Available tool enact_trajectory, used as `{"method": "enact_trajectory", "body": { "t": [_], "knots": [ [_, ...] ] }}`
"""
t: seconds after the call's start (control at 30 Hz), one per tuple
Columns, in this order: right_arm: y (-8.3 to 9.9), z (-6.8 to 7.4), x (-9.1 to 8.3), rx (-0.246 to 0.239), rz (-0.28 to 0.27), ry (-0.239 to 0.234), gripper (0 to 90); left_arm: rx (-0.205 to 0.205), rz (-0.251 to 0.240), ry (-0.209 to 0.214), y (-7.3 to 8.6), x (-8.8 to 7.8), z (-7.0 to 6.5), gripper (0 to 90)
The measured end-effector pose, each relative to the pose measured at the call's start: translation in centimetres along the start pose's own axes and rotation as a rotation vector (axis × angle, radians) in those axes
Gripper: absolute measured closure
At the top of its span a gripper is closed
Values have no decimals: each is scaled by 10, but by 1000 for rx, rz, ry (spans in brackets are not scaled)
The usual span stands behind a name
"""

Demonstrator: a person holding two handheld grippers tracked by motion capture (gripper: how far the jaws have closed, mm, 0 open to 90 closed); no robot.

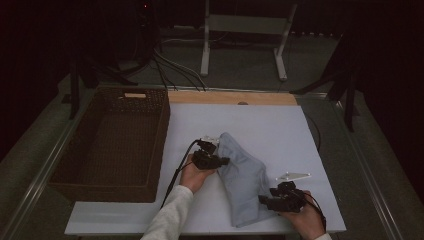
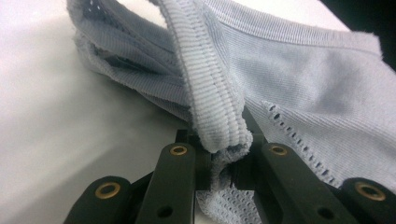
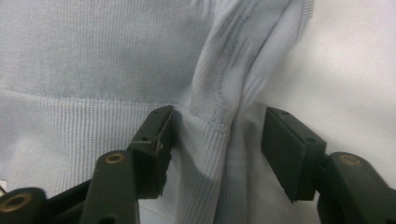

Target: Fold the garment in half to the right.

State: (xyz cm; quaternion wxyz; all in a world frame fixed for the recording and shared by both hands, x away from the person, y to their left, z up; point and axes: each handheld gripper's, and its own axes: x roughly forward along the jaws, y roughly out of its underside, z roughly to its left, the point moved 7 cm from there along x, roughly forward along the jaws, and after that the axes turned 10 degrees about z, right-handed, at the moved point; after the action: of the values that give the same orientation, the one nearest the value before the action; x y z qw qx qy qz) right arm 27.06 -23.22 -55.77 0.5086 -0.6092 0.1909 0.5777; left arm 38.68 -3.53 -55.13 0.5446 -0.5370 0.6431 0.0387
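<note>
A pale blue knitted garment [image 1: 245,175] lies crumpled on the white board [image 1: 265,125], stretching from the middle toward the front edge. At its left edge my left gripper [image 1: 223,161] is shut on it. In the left gripper view the ribbed hem [image 2: 210,88] is pinched between the jaws of the left gripper [image 2: 224,158]. My right gripper [image 1: 262,200] sits at the garment's lower right. In the right gripper view the right gripper [image 3: 219,140] stands open, with a raised fold of the garment [image 3: 243,70] between the pads, and the right pad [image 3: 285,149] is clear of the cloth.
A dark wicker basket [image 1: 159,145] stands on the left, touching the board's edge; nothing shows inside it. A bare wooden strip [image 1: 230,97] runs along the board's far side. Cables and a metal stand [image 1: 245,30] lie on the floor behind.
</note>
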Motion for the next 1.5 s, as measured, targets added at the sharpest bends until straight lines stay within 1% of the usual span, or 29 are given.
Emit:
{"method": "enact_trajectory", "body": {
  "t": [0.1, 0.17, 0.2, 0.27, 0.33, 0.37, 0.4, 0.43, 0.5, 0.57, 0.63, 0.8, 0.87, 0.9, 0.97, 1.07, 1.1, 1.13, 1.17, 1.2, 1.3, 1.5],
  "knots": [
    [0, 3, 0, -3, 11, -14, 563, 0, -10, 8, -2, -5, -1, 819],
    [0, 5, 0, -5, 19, -15, 609, 1, -13, 12, -3, -7, -2, 819],
    [-1, 6, -1, -3, 22, -23, 637, 1, -15, 15, -3, -8, -3, 819],
    [-1, 8, -1, -7, 19, -31, 691, 0, -24, 24, -4, -10, -5, 819],
    [0, 9, -1, -22, 10, -35, 734, -3, -34, 35, -5, -13, -7, 819],
    [0, 9, -1, -19, 4, -37, 750, -4, -41, 40, -6, -15, -7, 819],
    [0, 9, -1, 12, 0, -40, 760, -3, -43, 42, -7, -16, -8, 819],
    [0, 8, -2, 43, 0, -52, 766, -2, -44, 42, -7, -17, -9, 819],
    [-1, 8, -2, 75, 15, -68, 775, 3, -47, 46, -8, -18, -12, 819],
    [-3, 7, -3, 93, 28, -81, 781, 9, -50, 52, -9, -20, -14, 819],
    [-5, 7, -5, 106, 33, -92, 787, 7, -58, 61, -11, -22, -16, 820],
    [-9, 10, -9, 138, 20, -156, 790, 16, -76, 56, -17, -32, -18, 820],
    [-11, 11, -11, 151, 16, -190, 791, 19, -84, 56, -19, -36, -19, 820],
    [-11, 11, -11, 151, 16, -190, 791, 19, -84, 56, -19, -36, -19, 820],
    [-14, 14, -13, 164, 12, -231, 793, 16, -99, 58, -22, -40, -19, 820],
    [-17, 17, -15, 163, 8, -258, 795, 6, -105, 55, -23, -42, -18, 820],
    [-19, 19, -15, 165, 5, -275, 796, 1, -111, 57, -24, -44, -17, 820],
    [-19, 19, -15, 165, 5, -275, 796, 1, -111, 57, -24, -44, -17, 820],
    [-20, 21, -17, 171, -1, -295, 797, 2, -112, 55, -24, -45, -16, 820],
    [-20, 21, -17, 171, -1, -295, 797, 1, -114, 55, -25, -46, -16, 820],
    [-24, 23, -20, 175, -13, -321, 797, 4, -119, 50, -28, -50, -16, 820],
    [-31, 24, -23, 175, -26, -328, 798, 6, -129, 45, -32, -54, -16, 821]
  ]
}}
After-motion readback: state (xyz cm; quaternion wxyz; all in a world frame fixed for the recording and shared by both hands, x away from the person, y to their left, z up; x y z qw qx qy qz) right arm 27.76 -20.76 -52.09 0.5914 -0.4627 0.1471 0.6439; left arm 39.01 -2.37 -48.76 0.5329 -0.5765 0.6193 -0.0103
